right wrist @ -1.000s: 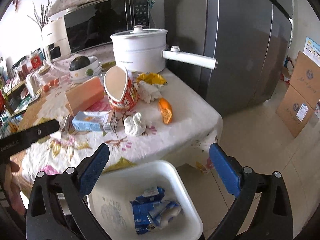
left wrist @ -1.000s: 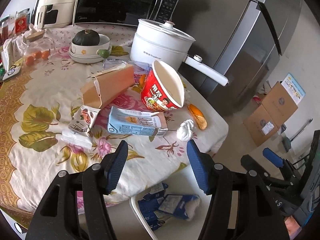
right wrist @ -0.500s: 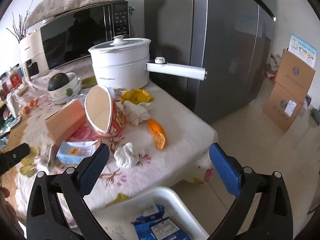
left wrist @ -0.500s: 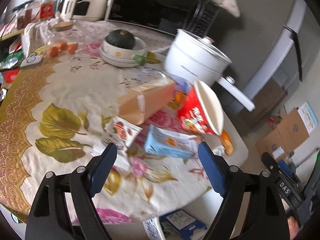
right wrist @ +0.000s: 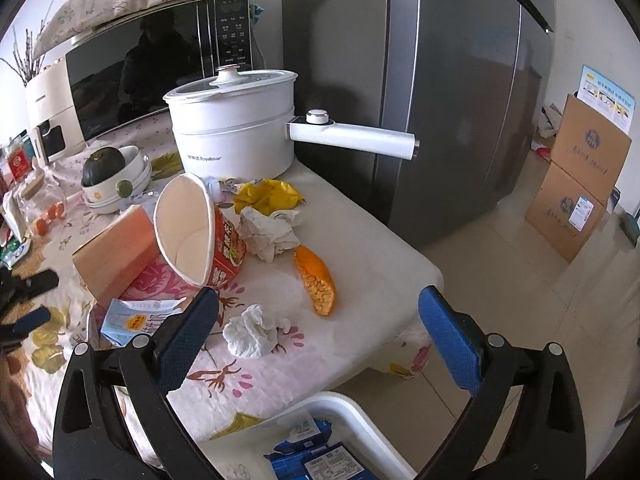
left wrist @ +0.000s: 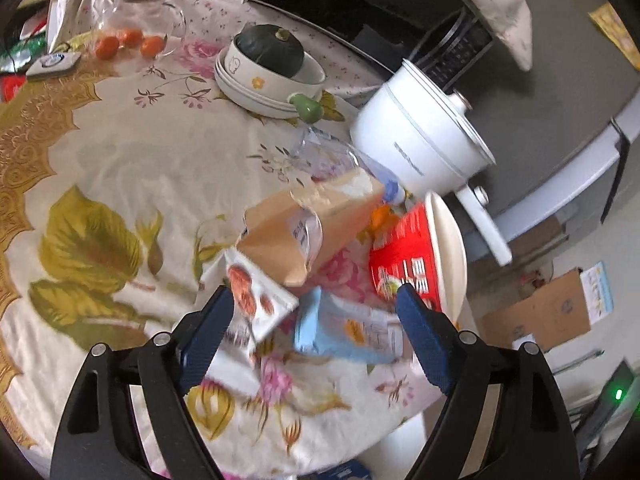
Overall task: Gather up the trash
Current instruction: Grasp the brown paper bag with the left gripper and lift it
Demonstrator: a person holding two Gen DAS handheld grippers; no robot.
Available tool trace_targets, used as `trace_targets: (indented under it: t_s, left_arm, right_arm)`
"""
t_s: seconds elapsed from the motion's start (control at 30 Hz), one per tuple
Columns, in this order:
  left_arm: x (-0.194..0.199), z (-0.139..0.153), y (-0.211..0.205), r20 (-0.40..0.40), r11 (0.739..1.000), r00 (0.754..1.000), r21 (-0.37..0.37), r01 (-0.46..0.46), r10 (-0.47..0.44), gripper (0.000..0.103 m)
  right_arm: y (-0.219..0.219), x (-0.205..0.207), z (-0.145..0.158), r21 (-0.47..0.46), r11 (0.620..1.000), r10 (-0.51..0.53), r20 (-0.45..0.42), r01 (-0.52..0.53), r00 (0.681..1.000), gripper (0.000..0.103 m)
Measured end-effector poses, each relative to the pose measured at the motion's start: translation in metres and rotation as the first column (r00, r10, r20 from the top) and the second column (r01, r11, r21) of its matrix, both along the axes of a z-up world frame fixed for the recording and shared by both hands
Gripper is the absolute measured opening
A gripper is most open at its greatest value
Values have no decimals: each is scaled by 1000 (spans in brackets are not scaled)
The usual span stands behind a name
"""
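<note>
Trash lies on the flowered tablecloth [left wrist: 120, 168]: a red noodle cup [left wrist: 416, 256] on its side, a brown carton [left wrist: 308, 224], a light blue milk carton [left wrist: 344, 330] and a snack packet [left wrist: 256, 296]. My left gripper [left wrist: 316, 328] is open, low over the packet and blue carton. My right gripper [right wrist: 320, 328] is open above the table corner, near a white tissue wad [right wrist: 252, 332] and an orange peel [right wrist: 316, 280]. The noodle cup [right wrist: 196, 228] and a crumpled tissue [right wrist: 268, 232] lie beyond. A white bin [right wrist: 344, 408] below holds blue wrappers.
A white electric pot [right wrist: 236, 132] with a long handle [right wrist: 352, 138] stands at the back, by a microwave [right wrist: 140, 76] and a grey fridge [right wrist: 440, 80]. A bowl with a squash [left wrist: 272, 64] and cardboard boxes [right wrist: 580, 184] on the floor are nearby.
My left gripper has moved forward and down over the table toward the packet and blue carton, and opened wider. My right gripper has risen and moved closer to the table corner.
</note>
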State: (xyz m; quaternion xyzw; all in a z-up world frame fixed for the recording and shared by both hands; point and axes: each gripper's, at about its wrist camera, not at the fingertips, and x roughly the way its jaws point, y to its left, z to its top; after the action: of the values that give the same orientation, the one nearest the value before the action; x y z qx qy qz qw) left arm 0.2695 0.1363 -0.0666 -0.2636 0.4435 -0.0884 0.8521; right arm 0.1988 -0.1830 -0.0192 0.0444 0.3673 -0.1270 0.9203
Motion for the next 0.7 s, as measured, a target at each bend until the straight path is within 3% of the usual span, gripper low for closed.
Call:
trace_targets:
  t_s: [0.23,0.47,0.53,0.63,0.7]
  left_arm:
    - [41,-11,-3,-1,1000,1000,2,-19,19,80]
    - [62,-21,-12,-10,1000,1000,12,19,-19,72]
    - [65,-22,-15,-6,999,1000,17,31,-31,65]
    - [71,-22,-19,12,997,998,20,69,-69,46]
    - [73,-21,-22,15,995,995,34,95,-95,28]
  right_arm:
    - [-11,6,-7,32,999,-22,-40,23,999,96]
    - [-9,14,-14,32,999,-10,-73,13,997,96]
    - [-7,15,-16,31,1000,-2,-79,5,997,96]
    - [-3,16,-19,19,1000,11,-87,-9,996,96]
    - [0,17,-20,15,1000,24,-93,-23,995,96]
